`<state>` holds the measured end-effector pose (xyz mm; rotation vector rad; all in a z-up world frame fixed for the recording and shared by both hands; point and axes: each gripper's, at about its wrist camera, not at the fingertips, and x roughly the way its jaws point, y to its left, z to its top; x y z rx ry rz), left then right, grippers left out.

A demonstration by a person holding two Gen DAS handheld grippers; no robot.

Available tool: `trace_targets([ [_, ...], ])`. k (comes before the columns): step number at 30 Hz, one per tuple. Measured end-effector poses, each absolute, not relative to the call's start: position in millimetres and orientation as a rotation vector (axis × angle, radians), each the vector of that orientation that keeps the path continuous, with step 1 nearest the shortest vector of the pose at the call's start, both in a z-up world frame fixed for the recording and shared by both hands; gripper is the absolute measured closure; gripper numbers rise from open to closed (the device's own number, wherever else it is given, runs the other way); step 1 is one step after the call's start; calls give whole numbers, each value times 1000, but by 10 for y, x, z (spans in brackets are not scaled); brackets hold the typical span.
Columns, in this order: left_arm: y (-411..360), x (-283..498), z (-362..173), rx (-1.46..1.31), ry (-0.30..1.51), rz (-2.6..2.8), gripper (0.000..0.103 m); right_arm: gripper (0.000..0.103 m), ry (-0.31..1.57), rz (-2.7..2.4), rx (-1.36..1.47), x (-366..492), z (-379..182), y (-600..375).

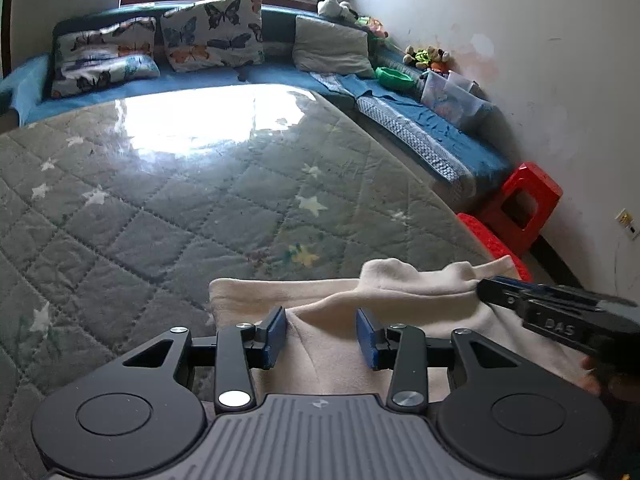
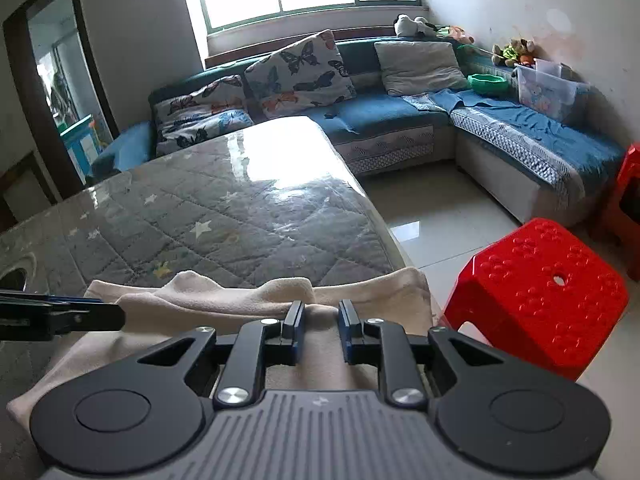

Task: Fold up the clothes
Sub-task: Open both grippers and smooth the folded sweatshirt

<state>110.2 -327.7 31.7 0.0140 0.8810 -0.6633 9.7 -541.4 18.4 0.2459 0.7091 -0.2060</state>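
Both tongs, left [image 1: 322, 334] and right [image 2: 319, 326], gape released over cream cloth [image 1: 400, 292] at table [image 1: 160, 220] edge; risk: pinching one layer only, or cloth sliding off.

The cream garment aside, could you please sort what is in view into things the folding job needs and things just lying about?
Needed: cream garment, left gripper, right gripper, quilted table.

Lying about: red stool, butterfly cushions, green bowl, plastic box, plush toys.
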Motion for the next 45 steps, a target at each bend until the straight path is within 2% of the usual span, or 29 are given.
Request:
trace_targets([
  [3,-3253,1069,332,16,878,-664,55,67,694,-204,224,31,270,-5371],
  [5,-3224,1008,361,26,869,-661,47,65,682,-182,211,-38,323,-5296],
  [7,-3187,916,406,42,849,-660,41,55,682,-162,193,-109,351,-5202],
  [10,-3121,764,474,63,817,-661,29,52,680,-148,153,-250,365,-5046],
  [12,-3053,643,515,74,788,-669,27,47,678,-139,126,-344,374,-4943],
  [15,-2942,445,542,100,751,-676,23,46,678,-132,118,-561,374,-4825],
  [20,-2873,188,462,174,698,-656,23,46,660,-180,103,-848,304,-4766],
  [29,-2777,224,305,138,754,-609,22,46,632,-233,137,-1039,231,-4762],
  [32,-2716,225,330,121,752,-592,16,46,612,-224,129,-1032,318,-4717],
  [36,-2635,234,300,99,776,-570,14,45,600,-195,135,-963,330,-4615],
  [42,-2578,211,276,91,805,-552,6,39,620,-181,114,-895,255,-4462],
  [45,-2550,188,289,82,803,-548,0,23,609,-191,103,-904,283,-4415],
])
